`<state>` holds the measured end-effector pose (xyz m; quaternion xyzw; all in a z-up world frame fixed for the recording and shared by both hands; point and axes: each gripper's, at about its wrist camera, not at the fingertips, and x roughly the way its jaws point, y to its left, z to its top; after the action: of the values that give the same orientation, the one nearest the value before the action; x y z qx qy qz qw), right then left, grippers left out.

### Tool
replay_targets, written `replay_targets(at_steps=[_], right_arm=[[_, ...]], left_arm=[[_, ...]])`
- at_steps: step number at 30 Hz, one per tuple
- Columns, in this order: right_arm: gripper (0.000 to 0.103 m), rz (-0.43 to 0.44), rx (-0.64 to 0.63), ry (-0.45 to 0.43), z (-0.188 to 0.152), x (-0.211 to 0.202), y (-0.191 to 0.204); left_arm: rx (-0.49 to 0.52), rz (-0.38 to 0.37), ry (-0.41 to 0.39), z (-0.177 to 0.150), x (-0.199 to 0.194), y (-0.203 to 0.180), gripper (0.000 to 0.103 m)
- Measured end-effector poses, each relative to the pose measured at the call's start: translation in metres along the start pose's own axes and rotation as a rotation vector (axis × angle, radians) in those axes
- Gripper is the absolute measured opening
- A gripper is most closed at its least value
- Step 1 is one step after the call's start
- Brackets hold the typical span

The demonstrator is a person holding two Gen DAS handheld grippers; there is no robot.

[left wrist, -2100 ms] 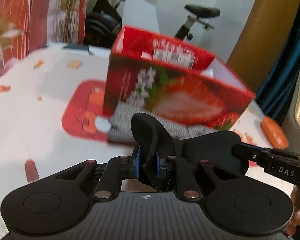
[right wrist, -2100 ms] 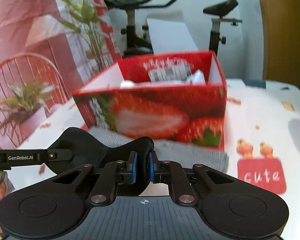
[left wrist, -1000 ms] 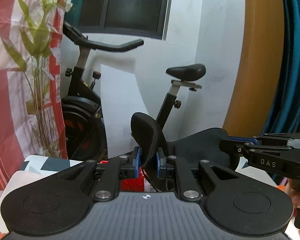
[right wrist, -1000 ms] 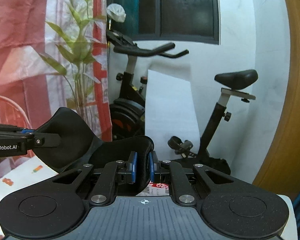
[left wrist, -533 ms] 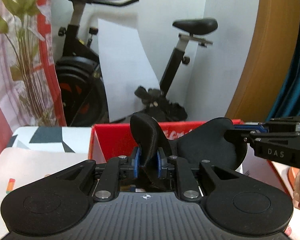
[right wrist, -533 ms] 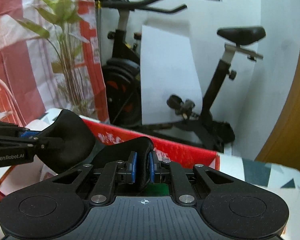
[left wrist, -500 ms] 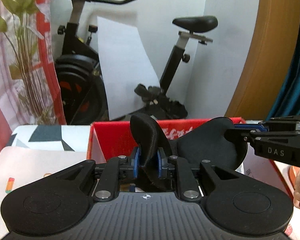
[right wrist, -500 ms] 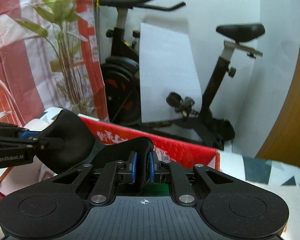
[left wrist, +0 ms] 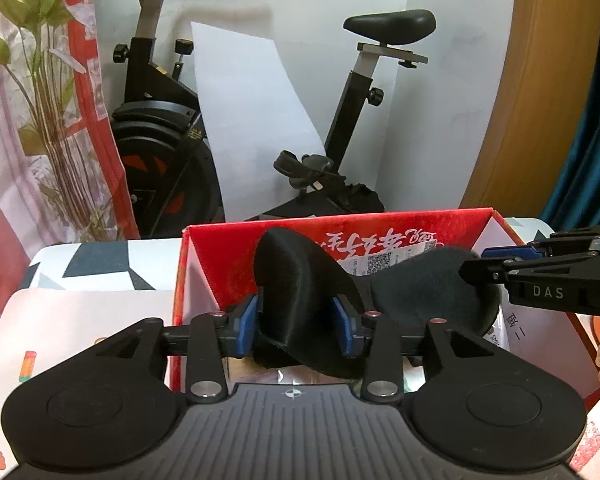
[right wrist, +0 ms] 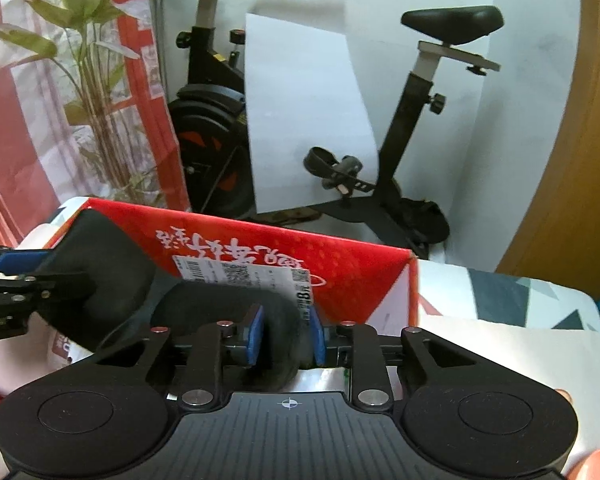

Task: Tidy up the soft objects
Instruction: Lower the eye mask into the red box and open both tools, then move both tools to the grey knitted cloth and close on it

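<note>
The step in hand looks like the release: both claws hang over the open red box, which stands on the patterned surface, and a black soft pad hangs between them, inside the box mouth. The pad is one curved piece of foam-like stuff with a lobe at each end; the left claw has one lobe between its blue fingers, and the right claw has the other.

The left claw's jaws have just been opening and now stand partly apart. The lobe sits between them, and a sliver of gap shows on the right-hand side, so I judge it loose rather than pinched. The right claw's jaws have also just been opening, but less far. Its fingers lie close against the lobe on both sides, and whether they press on it I cannot tell.

What lies at the bottom of the box is mostly hidden by the claw bodies; something pale and shiny shows there.

The next move, as I judge it, calls for both claws to open fully so the pad drops into the box, then to lift straight up, clear of the box walls, without dragging the pad back out.
</note>
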<state>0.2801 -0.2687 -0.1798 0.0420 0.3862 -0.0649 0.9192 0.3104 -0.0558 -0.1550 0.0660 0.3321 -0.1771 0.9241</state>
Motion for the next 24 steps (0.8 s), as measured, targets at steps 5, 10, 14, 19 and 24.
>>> replay_targets(at_steps=[5, 10, 14, 19, 24], right_arm=[[0.047, -0.013, 0.005, -0.060, -0.004, -0.019, -0.004], [0.055, 0.005, -0.027, -0.132, -0.018, -0.055, -0.002], [0.061, 0.033, -0.007, -0.199, -0.038, -0.090, -0.005], [0.075, -0.014, -0.005, -0.273, -0.073, -0.129, -0.001], [0.085, -0.031, 0.037, -0.271, -0.114, -0.145, -0.003]], left_arm=[[-0.004, 0.018, -0.026, -0.001, -0.015, 0.002, 0.056], [-0.019, 0.003, -0.080, -0.008, -0.046, 0.007, 0.074], [-0.046, -0.012, -0.123, -0.028, -0.080, 0.014, 0.079], [-0.068, -0.006, -0.127, -0.067, -0.107, 0.020, 0.079], [-0.100, -0.015, -0.086, -0.104, -0.115, 0.025, 0.079]])
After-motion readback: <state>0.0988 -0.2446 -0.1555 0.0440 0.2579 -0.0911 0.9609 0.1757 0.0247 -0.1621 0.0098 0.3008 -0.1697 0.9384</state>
